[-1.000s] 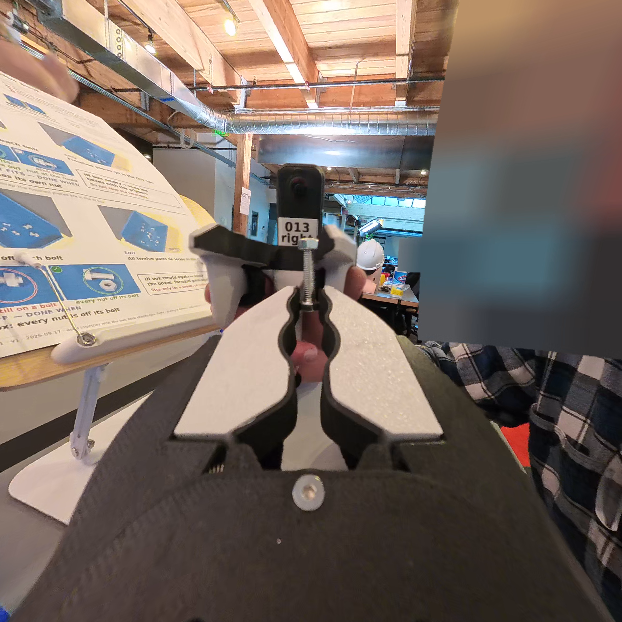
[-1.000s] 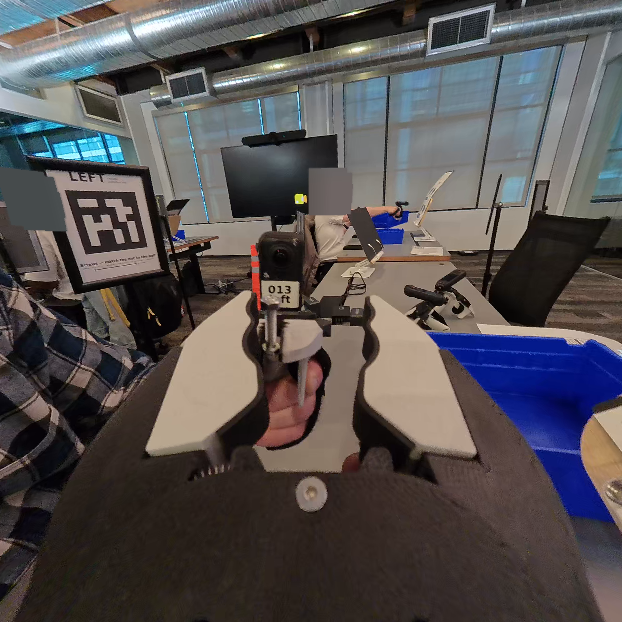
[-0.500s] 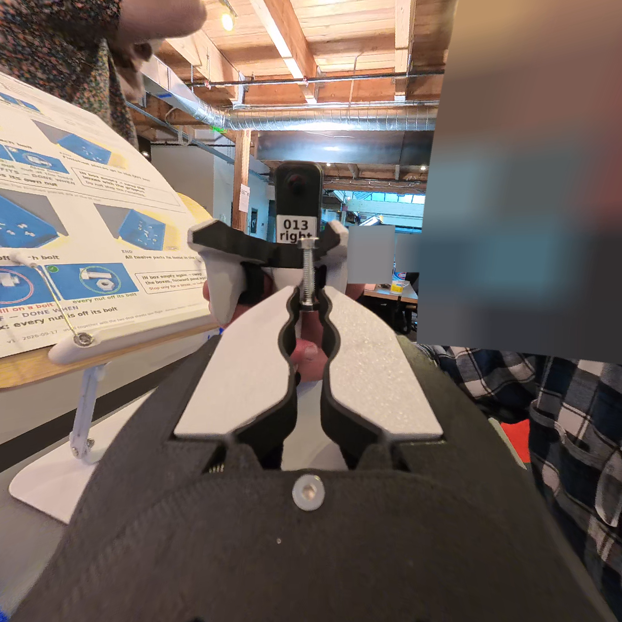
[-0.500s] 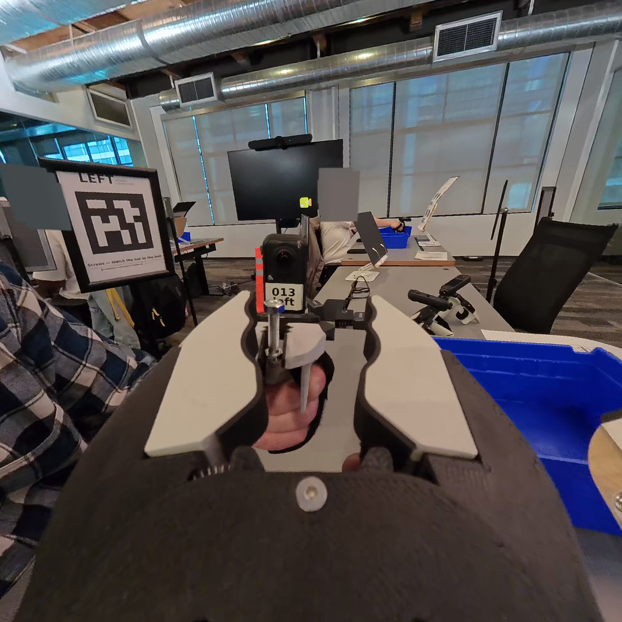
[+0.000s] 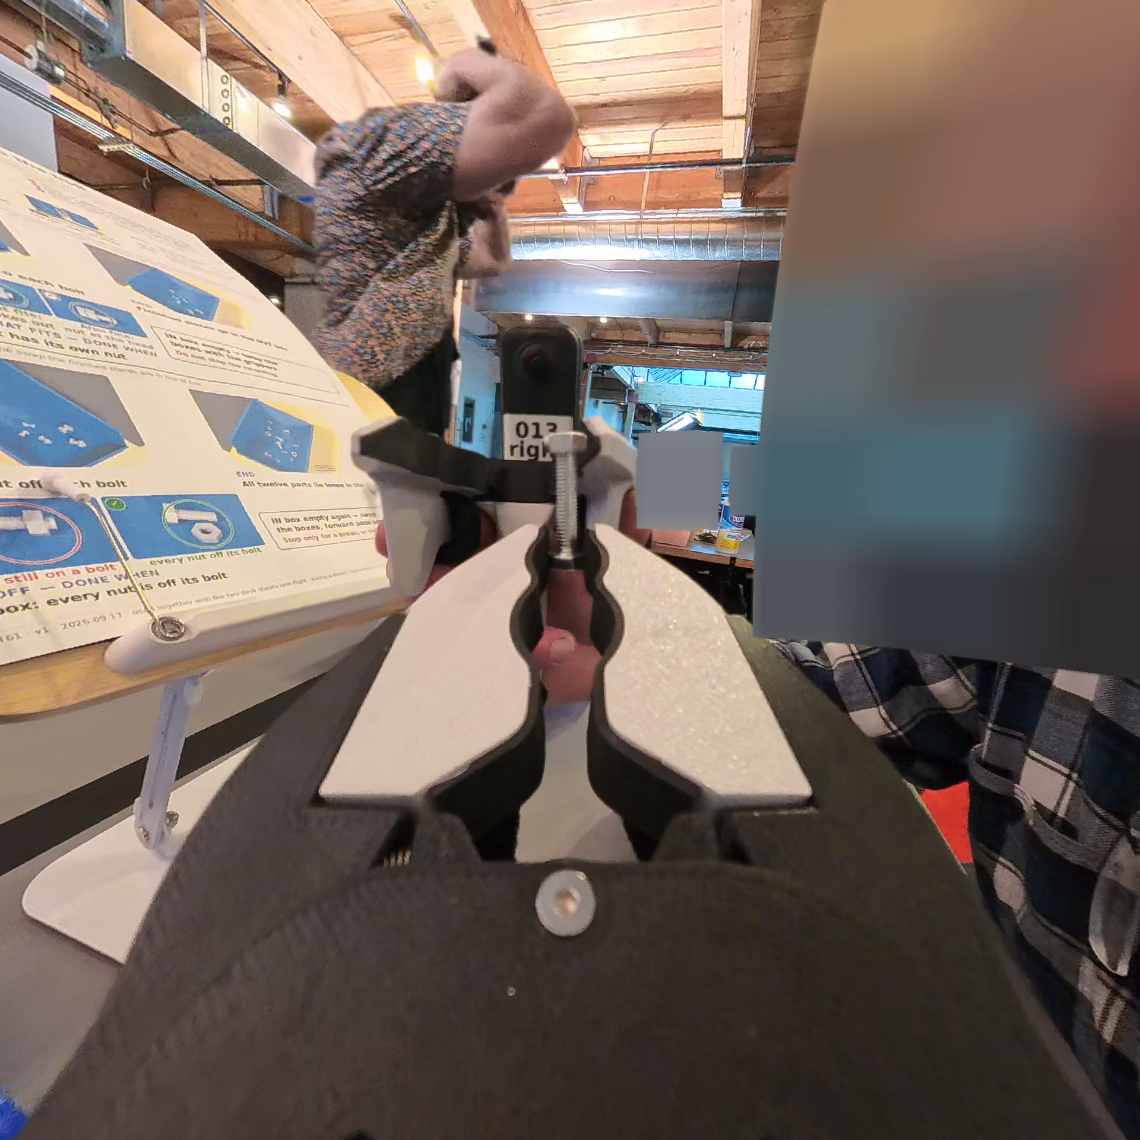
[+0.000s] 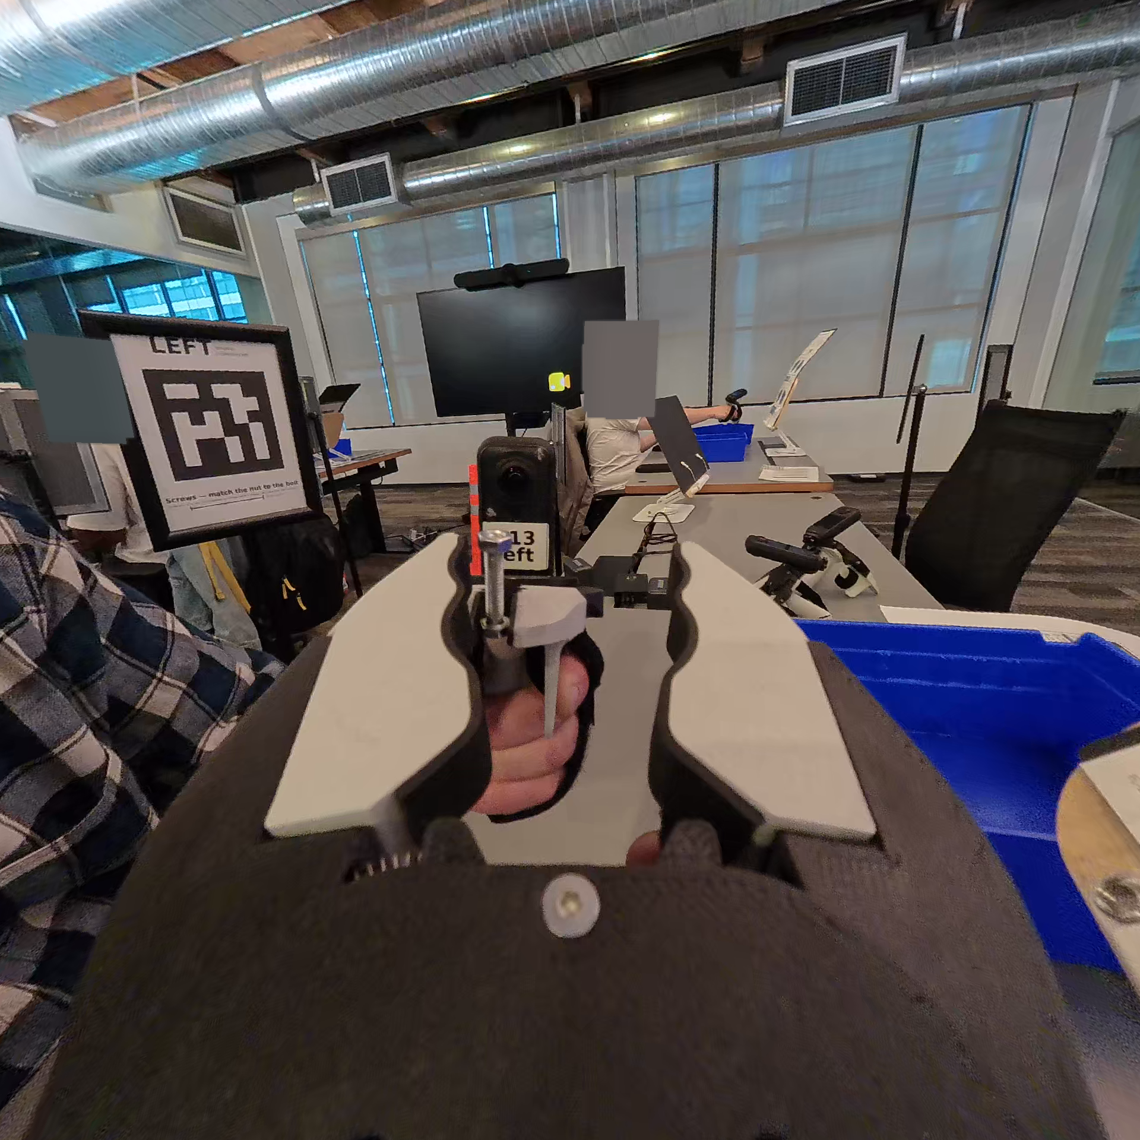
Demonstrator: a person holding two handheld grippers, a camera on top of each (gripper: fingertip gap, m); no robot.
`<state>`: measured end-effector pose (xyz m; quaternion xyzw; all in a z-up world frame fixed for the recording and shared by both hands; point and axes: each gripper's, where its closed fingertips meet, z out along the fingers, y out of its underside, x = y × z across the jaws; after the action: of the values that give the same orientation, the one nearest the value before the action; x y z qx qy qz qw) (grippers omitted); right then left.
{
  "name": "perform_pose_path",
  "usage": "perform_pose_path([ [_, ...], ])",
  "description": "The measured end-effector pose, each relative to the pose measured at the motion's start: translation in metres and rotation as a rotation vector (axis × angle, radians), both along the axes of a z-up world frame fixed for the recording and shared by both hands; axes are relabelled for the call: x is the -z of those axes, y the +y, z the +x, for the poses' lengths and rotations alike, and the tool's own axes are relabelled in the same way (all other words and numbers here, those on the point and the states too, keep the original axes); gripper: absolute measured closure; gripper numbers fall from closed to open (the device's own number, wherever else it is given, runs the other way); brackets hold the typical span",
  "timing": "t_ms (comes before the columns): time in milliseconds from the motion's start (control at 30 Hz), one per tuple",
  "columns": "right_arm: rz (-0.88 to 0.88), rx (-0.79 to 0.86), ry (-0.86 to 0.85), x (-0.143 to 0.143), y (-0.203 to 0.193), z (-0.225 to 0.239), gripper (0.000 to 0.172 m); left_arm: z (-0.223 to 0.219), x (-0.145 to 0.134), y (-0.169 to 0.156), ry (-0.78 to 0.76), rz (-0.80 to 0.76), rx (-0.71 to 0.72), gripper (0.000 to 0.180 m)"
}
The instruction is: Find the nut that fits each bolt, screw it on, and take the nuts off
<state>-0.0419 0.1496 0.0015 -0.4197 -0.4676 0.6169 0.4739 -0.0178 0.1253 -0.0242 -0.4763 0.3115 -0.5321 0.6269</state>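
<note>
The left hand-held gripper (image 5: 564, 543) is clenching the nut (image 5: 562, 560) threaded at the lower end of an upright bolt (image 5: 566, 493), whose head is pointing up. The right hand-held gripper (image 6: 564, 592) is standing released, with the bolt just inside its left finger (image 6: 395, 672). Risks: closing off-centre could tilt the bolt and bind the thread; a loose clench could drop the nut onto the desk (image 6: 771, 530).

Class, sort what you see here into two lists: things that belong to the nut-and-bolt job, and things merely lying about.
Job:
bolt, upright in the shut left claw
nut at its lower end
open right claw
blue bin
instruction sheet

Lying about:
monitor
black chair
spare grippers
</note>
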Motion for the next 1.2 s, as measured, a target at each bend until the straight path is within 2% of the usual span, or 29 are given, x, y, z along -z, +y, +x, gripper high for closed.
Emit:
perform_pose_path([
  [167,0.010,-0.004,-0.013,0.002,-0.006,-0.004,0.110,0.006,0.002,-0.002,0.020,0.003,0.006,0.170],
  [767,-0.009,0.025,-0.017,0.003,0.009,0.003,0.111,-0.004,-0.004,-0.001,0.005,0.018,-0.023,0.170],
  [867,0.011,0.023,-0.028,0.003,0.007,0.003,0.112,-0.006,-0.001,0.004,0.040,0.021,-0.065,0.170],
  [1067,0.098,0.044,-0.107,0.006,0.000,0.002,0.119,-0.003,0.013,0.013,0.272,0.131,-0.277,0.170],
  [1200,0.176,0.068,-0.164,0.008,-0.004,0.003,0.121,-0.004,0.016,0.017,0.337,0.168,-0.362,0.170],
])
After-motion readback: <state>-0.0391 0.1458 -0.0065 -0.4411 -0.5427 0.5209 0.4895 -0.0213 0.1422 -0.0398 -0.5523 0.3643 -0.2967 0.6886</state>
